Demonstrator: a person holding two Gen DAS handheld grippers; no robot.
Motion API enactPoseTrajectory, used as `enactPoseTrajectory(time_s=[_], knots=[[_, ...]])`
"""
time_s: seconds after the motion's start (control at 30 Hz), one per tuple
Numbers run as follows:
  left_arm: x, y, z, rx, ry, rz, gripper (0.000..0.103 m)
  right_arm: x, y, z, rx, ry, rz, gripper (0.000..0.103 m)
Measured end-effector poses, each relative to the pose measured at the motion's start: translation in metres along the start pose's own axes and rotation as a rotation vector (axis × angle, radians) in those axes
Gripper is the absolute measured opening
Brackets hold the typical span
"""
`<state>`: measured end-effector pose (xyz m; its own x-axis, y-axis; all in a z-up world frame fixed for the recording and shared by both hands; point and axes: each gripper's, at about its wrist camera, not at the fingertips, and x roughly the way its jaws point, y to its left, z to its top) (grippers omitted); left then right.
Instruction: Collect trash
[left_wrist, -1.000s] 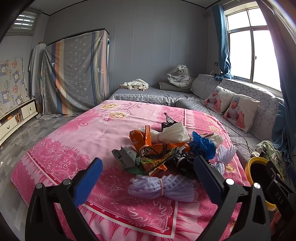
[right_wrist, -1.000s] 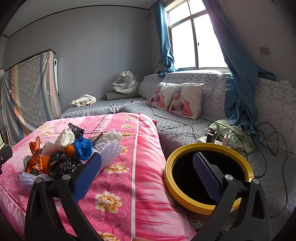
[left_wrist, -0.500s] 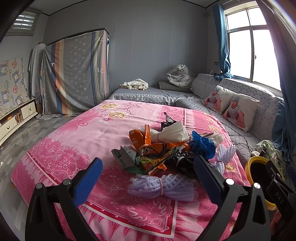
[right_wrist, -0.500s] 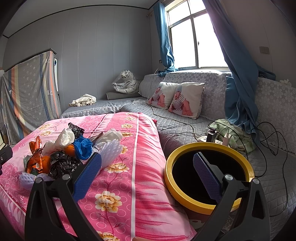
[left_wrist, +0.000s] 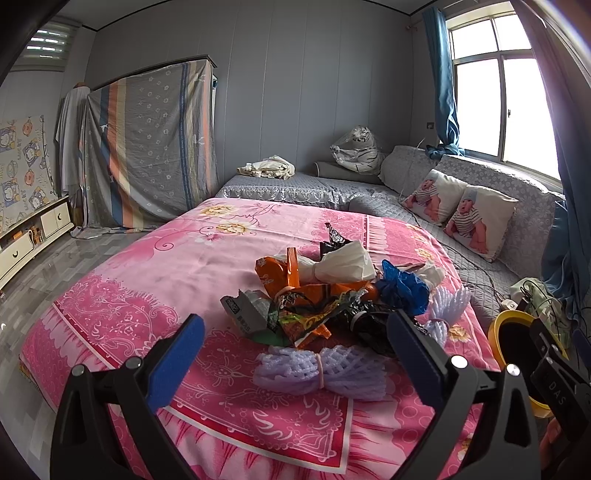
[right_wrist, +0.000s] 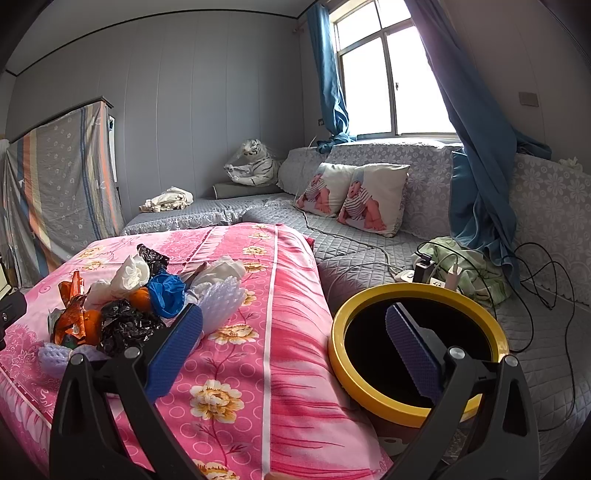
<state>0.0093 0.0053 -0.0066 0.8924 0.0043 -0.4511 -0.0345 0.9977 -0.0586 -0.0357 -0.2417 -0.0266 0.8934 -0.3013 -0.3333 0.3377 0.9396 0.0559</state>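
Bed (left_wrist: 155, 266) under a pink quilt, bearing the trash pile (left_wrist: 332, 295); yellow-rimmed bin (right_wrist: 410, 295) just beside the bed. Left hand-held gripper (left_wrist: 295, 358) and right hand-held gripper (right_wrist: 295, 350) both gape empty. The foam net (left_wrist: 321, 369), at the pile's nearest edge, probably suits a first pick: close on its banded middle. The bin's depth and the pile's lower layers stay hidden.

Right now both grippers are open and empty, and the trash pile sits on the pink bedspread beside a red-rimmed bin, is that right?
Nearly: the bin has a yellow rim, as the right wrist view shows. Otherwise correct: left gripper and right gripper are open and empty, and the trash pile sits on the pink bedspread.
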Motion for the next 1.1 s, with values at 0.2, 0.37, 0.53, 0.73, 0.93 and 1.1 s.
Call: enactPoseTrajectory(time_s=[0.2,0.37,0.53,0.73,0.93,1.1], knots=[[0.0,-0.001,-0.002,0.002,0.002,-0.005,0.096,0.001,0.0,-0.002,0.002,0.003,0.0,0.095],[0.001,-0.005,-0.006,0.012,0.01,-0.013,0.096,0.003,0.0,-0.004,0.011,0.015,-0.001,0.095],[-0.002,-0.003,-0.005,0.005,0.011,-0.046,0.096,0.006,-0.007,0.002,0.031,0.025,-0.001,0.095],[-0.001,-0.004,-0.006,0.005,0.034,-0.092,0.096,0.007,-0.012,0.012,0.013,-0.009,0.06,0.095],[0.002,0.007,-0.007,-0.046,0.042,-0.136,0.096,0.028,-0.017,0.027,-0.028,0.036,0.182,0.095],[0.014,0.029,-0.003,-0.143,0.065,-0.186,0.096,0.065,-0.024,0.036,0.044,0.162,0.276,0.095]])
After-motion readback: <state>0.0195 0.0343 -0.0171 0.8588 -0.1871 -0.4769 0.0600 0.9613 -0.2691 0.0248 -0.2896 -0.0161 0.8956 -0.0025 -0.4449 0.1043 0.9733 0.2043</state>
